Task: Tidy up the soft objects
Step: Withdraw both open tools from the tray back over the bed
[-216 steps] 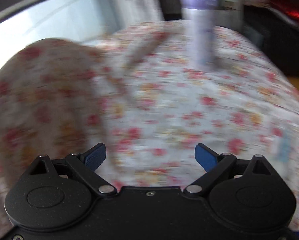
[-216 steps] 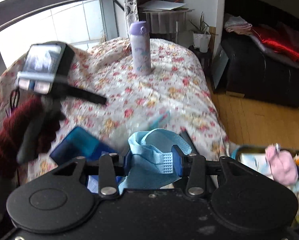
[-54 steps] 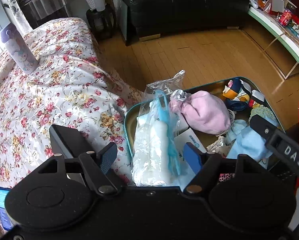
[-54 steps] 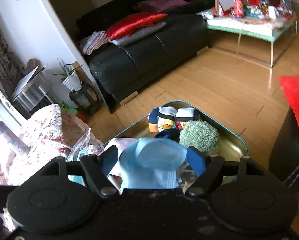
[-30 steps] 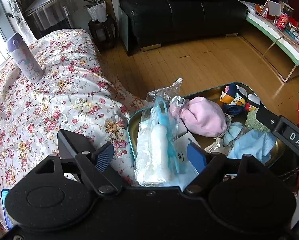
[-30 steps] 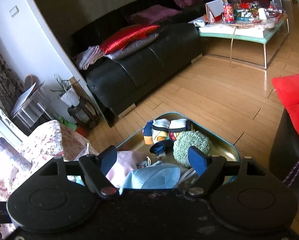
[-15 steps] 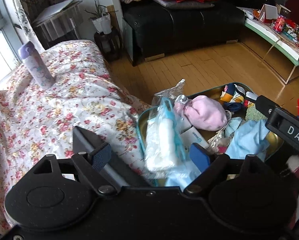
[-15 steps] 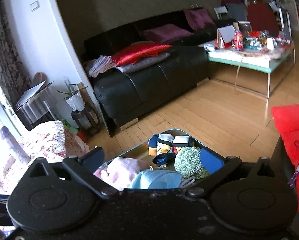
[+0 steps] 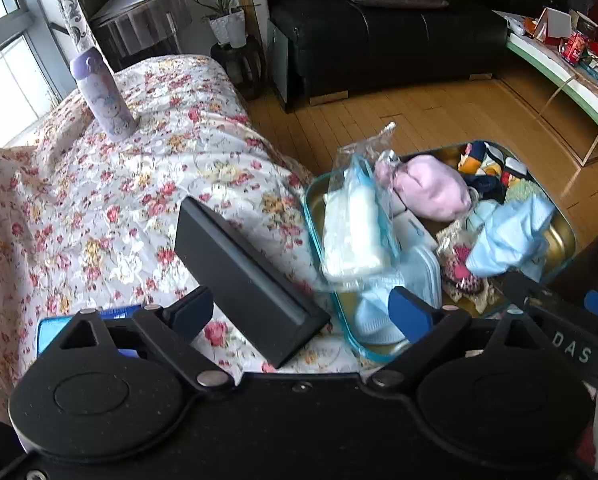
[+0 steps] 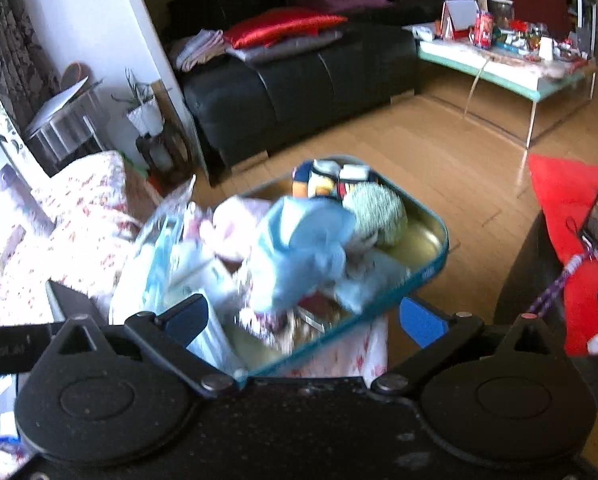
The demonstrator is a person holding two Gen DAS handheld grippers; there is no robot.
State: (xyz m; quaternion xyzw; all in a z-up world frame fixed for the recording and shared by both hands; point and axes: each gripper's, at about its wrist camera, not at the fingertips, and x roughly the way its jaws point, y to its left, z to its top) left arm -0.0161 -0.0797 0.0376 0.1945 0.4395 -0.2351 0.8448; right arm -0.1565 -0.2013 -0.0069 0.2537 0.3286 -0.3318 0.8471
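Both claws, left gripper (image 9: 301, 308) and right gripper (image 10: 305, 316), have just spread open and empty; released crumpled light-blue cloth mask (image 10: 303, 248) now lies ahead in teal-rimmed metal tin (image 10: 427, 276), deposit apparently complete.

wooden floor (image 9: 439, 116), black sofa (image 9: 379, 44) — daylight from a window (image 9: 7, 76) at left.

Ahead of the left gripper's fingers (image 9: 409, 312), a teal-rimmed metal tin (image 9: 313, 200) holds a light blue cloth mask (image 9: 507, 236); a black rectangular box (image 9: 243, 280) lies between them.
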